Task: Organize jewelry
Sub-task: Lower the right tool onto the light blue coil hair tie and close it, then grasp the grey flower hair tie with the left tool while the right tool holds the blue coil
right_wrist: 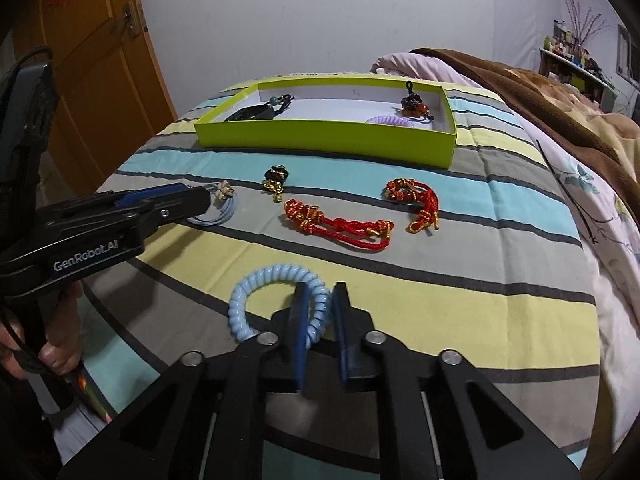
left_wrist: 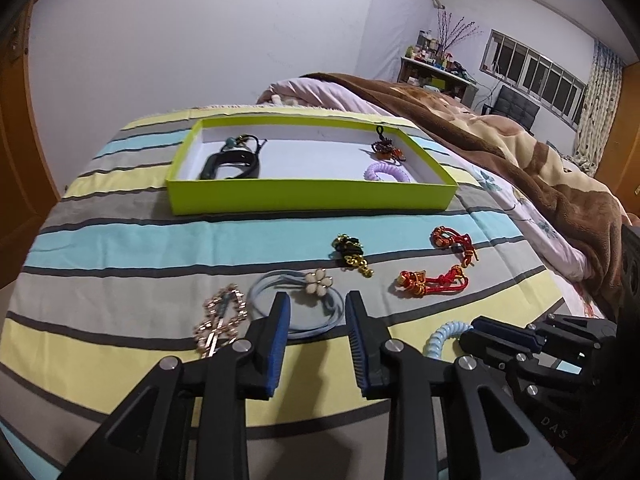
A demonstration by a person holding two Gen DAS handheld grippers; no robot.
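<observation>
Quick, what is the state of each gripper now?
Left gripper: open, holding nothing.
Right gripper: closed on the blue spiral hair tie.

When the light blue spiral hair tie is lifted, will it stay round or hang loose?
The light blue spiral hair tie probably keeps its ring shape, since its coils look springy. Pinched in the right claw, it may squash there. It looks light.
</observation>
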